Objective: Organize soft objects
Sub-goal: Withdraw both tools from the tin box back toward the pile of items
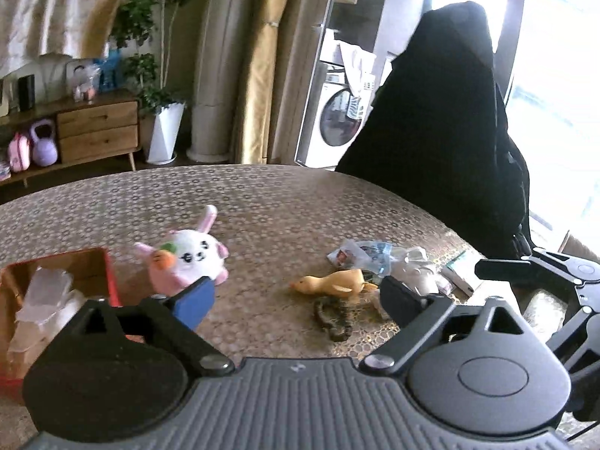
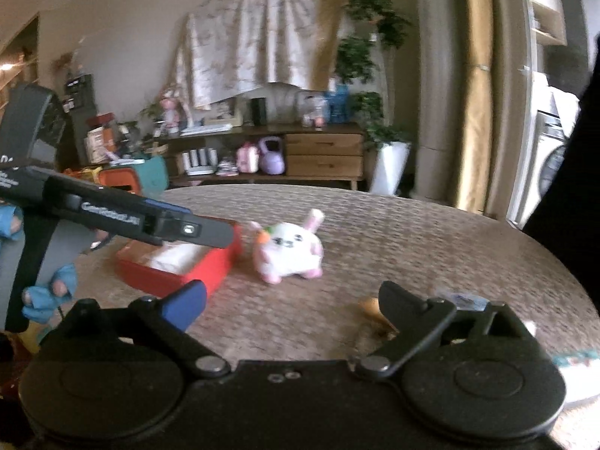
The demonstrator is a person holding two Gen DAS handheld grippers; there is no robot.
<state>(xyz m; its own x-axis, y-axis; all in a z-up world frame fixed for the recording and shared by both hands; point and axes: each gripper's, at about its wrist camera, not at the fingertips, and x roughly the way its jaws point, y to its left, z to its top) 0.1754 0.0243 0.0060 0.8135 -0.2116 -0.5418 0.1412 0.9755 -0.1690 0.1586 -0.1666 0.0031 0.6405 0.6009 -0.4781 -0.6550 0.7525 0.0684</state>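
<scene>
A white and pink plush bunny [image 1: 189, 257] stands on the patterned table; it also shows in the right wrist view [image 2: 288, 249]. A red box [image 1: 56, 292] holding white soft items sits left of it, also in the right wrist view [image 2: 180, 264]. A yellow rubber duck [image 1: 332, 283] lies right of centre, with a dark snake-like toy [image 1: 332, 320] in front of it. My left gripper [image 1: 296, 298] is open and empty, just short of the bunny and duck. My right gripper [image 2: 292, 305] is open and empty, the duck's tip [image 2: 371, 307] by its right finger.
Plastic packets and white soft items [image 1: 393, 262] lie behind the duck. A chair draped in black [image 1: 450, 142] stands at the table's far right. The left gripper's body [image 2: 112, 217] reaches over the red box in the right wrist view. A wooden sideboard [image 2: 322, 153] stands beyond the table.
</scene>
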